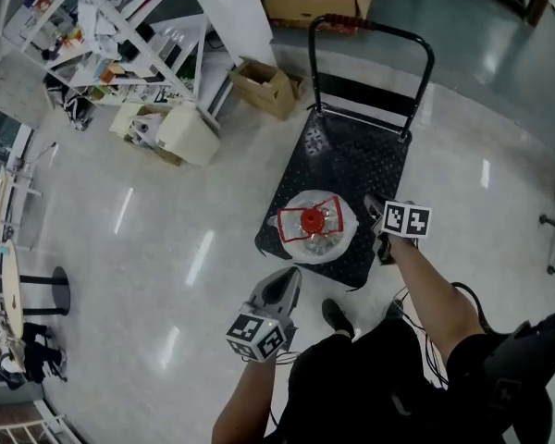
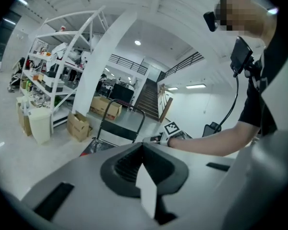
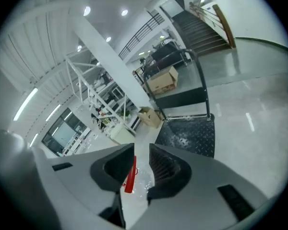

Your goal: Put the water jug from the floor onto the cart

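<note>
**Water jug standing on the cart, neither tongs gripping it**

Nearest the person, the left tongs [image 1: 292, 275] are above the floor, jaws pressed together and empty. The right tongs [image 1: 374, 204] are just beside the jug's right side, jaws apart and clamped on nothing. The clear water jug [image 1: 316, 225], red-capped, stands upright at the near end of the black cart [image 1: 351, 155]. Beyond are a cardboard box [image 1: 264, 85] and a white shelving rack [image 1: 120, 28].

Glossy pale floor [image 1: 166, 248], white shelving [image 1: 120, 26], probably stairs [image 3: 204, 30].
</note>
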The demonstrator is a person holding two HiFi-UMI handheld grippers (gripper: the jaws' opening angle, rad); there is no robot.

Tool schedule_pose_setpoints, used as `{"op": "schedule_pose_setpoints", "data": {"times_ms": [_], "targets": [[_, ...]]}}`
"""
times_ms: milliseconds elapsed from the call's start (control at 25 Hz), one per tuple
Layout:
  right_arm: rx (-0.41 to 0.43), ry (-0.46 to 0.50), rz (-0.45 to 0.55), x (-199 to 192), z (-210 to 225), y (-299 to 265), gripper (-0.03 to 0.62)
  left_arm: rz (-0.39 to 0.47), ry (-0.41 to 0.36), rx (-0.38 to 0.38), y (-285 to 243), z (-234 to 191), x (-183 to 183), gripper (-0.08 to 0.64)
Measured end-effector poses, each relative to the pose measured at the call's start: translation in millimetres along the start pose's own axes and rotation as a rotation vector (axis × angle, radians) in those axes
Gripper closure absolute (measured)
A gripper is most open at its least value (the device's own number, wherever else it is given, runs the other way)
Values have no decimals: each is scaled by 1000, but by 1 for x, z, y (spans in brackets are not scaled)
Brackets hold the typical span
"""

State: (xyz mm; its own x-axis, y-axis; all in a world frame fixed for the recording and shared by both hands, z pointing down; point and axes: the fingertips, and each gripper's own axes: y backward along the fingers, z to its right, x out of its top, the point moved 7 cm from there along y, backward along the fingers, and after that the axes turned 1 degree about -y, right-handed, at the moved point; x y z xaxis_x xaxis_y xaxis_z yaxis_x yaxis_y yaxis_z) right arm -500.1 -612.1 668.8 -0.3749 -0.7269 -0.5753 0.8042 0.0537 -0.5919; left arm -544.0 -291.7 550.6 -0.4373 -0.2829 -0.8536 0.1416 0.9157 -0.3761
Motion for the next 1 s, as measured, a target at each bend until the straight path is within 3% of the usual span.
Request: {"op": "schedule_pose_setpoints", "data": {"times_ms": [200,520,680,1000], "targets": [[26,4,175,58,17,113,499,53,-94,-118,-45,46,36,568],[-36,208,433,130,40,318,515,178,-248,-344,-118,162,121,568],[-37,277,470,126,51,386,553,173,-285,-397,-131,218,125,568],[-139,352,547,114,92,497,591,193,-366,-546,-152,338,132,568]]}}
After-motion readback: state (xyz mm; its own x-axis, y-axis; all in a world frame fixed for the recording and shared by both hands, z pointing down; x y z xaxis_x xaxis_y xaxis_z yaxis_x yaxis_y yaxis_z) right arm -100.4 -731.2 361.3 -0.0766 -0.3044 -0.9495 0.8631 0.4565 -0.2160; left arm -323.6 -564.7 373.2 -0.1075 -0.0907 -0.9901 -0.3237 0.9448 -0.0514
